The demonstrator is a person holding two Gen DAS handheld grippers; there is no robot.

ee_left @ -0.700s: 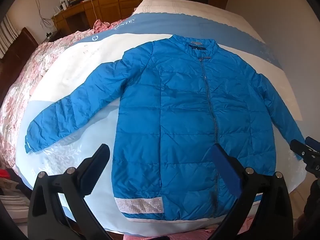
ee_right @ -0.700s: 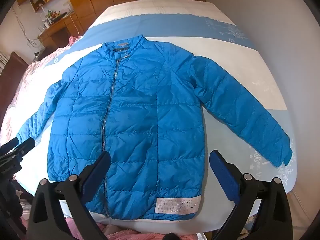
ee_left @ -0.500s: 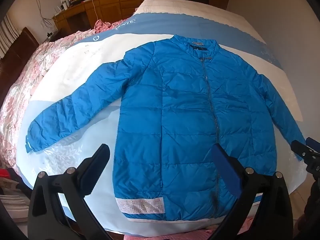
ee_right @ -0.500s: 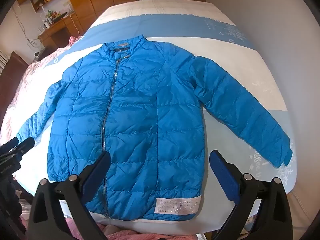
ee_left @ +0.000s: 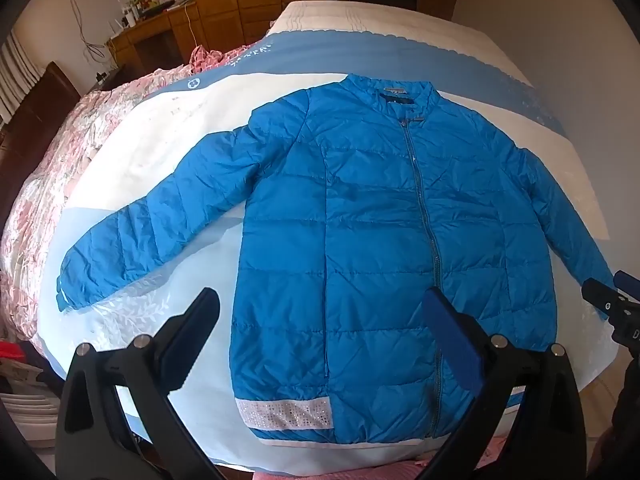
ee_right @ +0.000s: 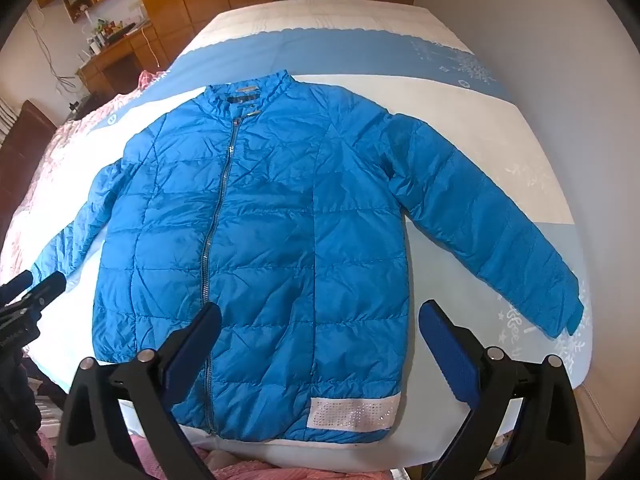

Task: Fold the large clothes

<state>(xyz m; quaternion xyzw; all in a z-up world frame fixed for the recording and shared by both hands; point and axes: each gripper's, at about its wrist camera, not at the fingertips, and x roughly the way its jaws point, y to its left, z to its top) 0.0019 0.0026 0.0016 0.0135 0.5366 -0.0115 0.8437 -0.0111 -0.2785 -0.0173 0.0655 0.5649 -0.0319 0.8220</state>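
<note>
A blue quilted puffer jacket [ee_left: 380, 248] lies flat and zipped on the bed, collar far, hem near, both sleeves spread out to the sides; it also shows in the right wrist view [ee_right: 260, 248]. My left gripper [ee_left: 320, 320] is open and empty, hovering above the jacket's lower left part. My right gripper [ee_right: 320, 328] is open and empty, above the jacket's lower right part. Each gripper shows at the edge of the other's view: the right one [ee_left: 612, 300] and the left one [ee_right: 32, 288].
The bed has a blue and white cover [ee_left: 168, 120]. A pink floral quilt [ee_left: 44, 168] lies along its left side. Wooden cabinets and a desk [ee_left: 160, 36] stand at the far left. A plain wall [ee_right: 560, 40] runs along the right.
Both grippers have drifted slightly toward the jacket; the jacket has not moved and the jaws stay open.
</note>
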